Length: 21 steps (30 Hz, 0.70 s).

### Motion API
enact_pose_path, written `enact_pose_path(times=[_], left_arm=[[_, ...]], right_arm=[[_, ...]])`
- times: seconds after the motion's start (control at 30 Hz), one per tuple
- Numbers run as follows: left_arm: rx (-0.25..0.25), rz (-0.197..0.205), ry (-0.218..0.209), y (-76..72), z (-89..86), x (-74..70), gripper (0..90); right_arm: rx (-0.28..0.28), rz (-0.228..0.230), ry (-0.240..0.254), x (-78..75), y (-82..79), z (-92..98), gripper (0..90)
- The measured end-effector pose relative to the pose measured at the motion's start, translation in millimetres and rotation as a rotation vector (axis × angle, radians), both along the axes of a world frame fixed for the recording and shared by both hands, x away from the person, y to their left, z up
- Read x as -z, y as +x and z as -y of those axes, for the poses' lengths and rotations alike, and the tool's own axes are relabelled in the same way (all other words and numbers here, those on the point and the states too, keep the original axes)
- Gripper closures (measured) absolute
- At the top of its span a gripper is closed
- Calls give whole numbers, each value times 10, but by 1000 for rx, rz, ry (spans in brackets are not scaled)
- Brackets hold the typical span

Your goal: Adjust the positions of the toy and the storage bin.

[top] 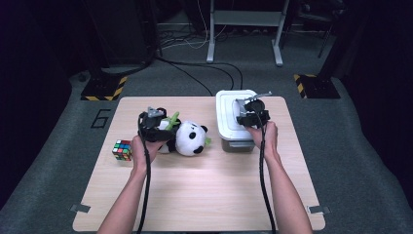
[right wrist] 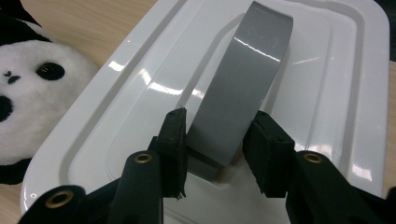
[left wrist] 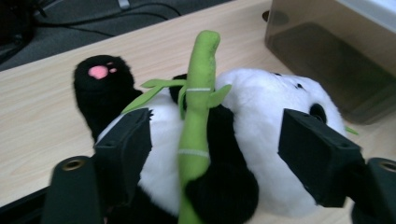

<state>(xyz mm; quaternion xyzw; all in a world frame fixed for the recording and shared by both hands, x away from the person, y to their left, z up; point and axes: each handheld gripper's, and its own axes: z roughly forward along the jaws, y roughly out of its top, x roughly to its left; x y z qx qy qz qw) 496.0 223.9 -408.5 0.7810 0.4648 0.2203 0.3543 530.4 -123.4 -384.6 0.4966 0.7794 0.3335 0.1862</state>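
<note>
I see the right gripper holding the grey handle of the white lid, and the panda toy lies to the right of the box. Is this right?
Not quite. In the high view the panda toy lies left of the box, not right. The right gripper does clamp the grey handle of the white lid.

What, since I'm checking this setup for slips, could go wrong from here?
The left gripper straddles the panda, its bamboo stalk between the jaws; they might pinch only stalk or fur and slip. The right gripper grips the lid by its narrow grey handle; lifted, the lid might tilt or swing.
</note>
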Motion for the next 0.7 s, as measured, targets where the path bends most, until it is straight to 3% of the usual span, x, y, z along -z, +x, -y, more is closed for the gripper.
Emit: enact_pose_path(times=[0.07, 0.17, 0.27, 0.37, 0.57, 0.7], left_arm=[[-21, -27, 9, 107, 49, 72, 393], [-41, -49, 22, 176, 68, 148, 449], [-66, -23, 50, 219, 86, 196, 590], [-65, -10, 47, 223, 72, 241, 730], [-34, 27, 51, 142, 42, 251, 760], [25, 32, 44, 43, -38, 216, 767]], right_arm=[[-5, 0, 1, -1, 4, 10, 600], [-7, -3, -3, -5, 2, 13, 600], [-9, -3, -3, -5, 2, 16, 600], [-13, -7, -6, -10, -2, 22, 601], [-16, -13, -7, -16, -6, 31, 601], [-18, -15, -7, -18, -3, 31, 600]])
